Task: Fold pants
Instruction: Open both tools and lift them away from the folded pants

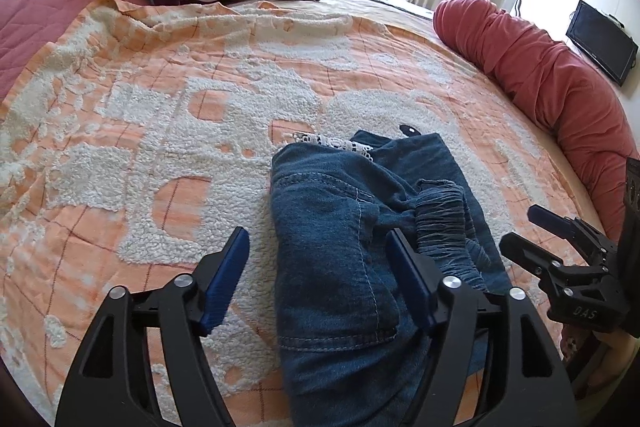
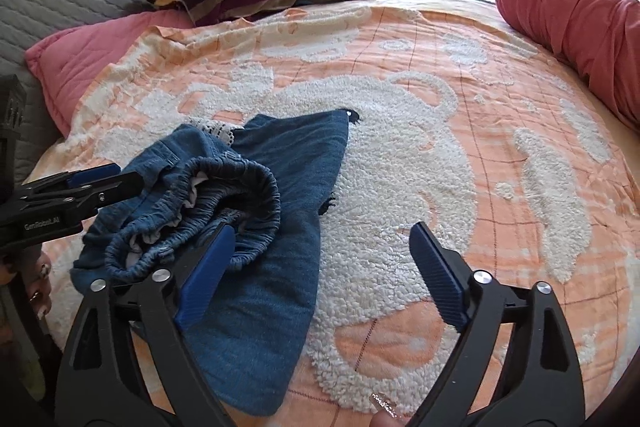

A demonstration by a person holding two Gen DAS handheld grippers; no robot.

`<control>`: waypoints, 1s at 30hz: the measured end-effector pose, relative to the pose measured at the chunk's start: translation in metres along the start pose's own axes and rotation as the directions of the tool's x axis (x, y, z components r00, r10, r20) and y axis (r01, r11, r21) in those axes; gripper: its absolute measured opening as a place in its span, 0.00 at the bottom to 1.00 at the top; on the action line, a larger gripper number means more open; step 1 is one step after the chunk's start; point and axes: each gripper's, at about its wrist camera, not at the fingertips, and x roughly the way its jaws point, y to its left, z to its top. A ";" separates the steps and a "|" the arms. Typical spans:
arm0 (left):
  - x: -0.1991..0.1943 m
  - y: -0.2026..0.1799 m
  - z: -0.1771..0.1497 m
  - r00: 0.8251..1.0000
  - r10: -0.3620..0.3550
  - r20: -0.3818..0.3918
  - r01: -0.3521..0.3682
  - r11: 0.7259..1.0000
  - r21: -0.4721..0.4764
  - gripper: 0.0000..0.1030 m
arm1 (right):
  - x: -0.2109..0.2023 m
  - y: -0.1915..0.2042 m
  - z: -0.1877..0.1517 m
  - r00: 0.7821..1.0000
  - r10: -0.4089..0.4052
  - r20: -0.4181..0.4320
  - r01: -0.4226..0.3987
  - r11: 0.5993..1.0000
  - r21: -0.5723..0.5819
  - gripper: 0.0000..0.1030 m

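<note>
Both grippers are black skeletal frames with triangular cut-outs, silver round screw heads and ribbed blue pads. The left gripper (image 1: 318,259) carries white "GenRobot.AI" lettering; the right gripper (image 2: 322,257) reads "DAS". Patterned painted fingernails (image 2: 383,404) show at 6 o'clock.

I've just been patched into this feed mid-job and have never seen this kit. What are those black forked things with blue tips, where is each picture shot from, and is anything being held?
Those are hand-held claws: a person carries one in each hand, and each has a camera looking along its two blue-padded fingers. One picture looks out from the left claw, the other from the right claw. Each claw also shows at the edge of the other's picture. On the bed lies an orange-and-white blanket with crumpled blue denim pants on it, the elastic waistband bunched on top. Both claws are open and hold nothing; the pants just lie there.
</note>
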 end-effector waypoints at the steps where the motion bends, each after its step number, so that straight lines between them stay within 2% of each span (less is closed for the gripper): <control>1: -0.002 0.000 0.000 1.000 0.001 0.003 -0.001 1.000 0.000 0.76 | -0.003 0.001 0.000 1.000 0.000 0.008 0.000 1.000 0.000 0.85; 4: -0.008 0.001 0.000 1.000 0.007 0.016 -0.007 1.000 0.007 0.79 | -0.011 0.000 0.001 1.000 -0.001 0.027 0.001 1.000 0.002 0.88; 8: -0.016 0.000 -0.001 0.999 0.022 0.032 -0.023 1.000 0.013 0.91 | -0.020 0.001 0.002 0.999 0.005 0.045 -0.005 1.000 0.005 0.91; 10: -0.020 0.000 -0.002 0.999 0.014 0.037 -0.015 1.000 0.011 0.92 | -0.025 0.002 0.001 0.998 0.005 0.055 -0.005 1.000 0.003 0.91; 11: -0.023 -0.001 -0.002 0.999 0.012 0.041 -0.012 1.000 0.011 0.95 | -0.027 0.002 0.001 0.998 0.003 0.058 -0.003 1.000 0.001 0.91; 18: -0.038 -0.008 -0.012 0.997 0.054 0.064 -0.056 0.998 0.041 0.96 | -0.048 0.006 -0.001 0.994 -0.015 0.106 0.016 1.000 -0.017 0.91; 24: -0.050 -0.013 -0.018 0.996 0.039 0.077 -0.043 0.998 0.052 0.96 | -0.066 0.014 -0.004 0.990 -0.015 0.142 0.020 0.999 -0.034 0.91; 30: -0.073 -0.019 -0.026 0.990 0.053 0.132 -0.063 0.995 0.071 0.96 | -0.085 0.021 -0.009 0.982 -0.021 0.189 0.028 0.999 -0.033 0.91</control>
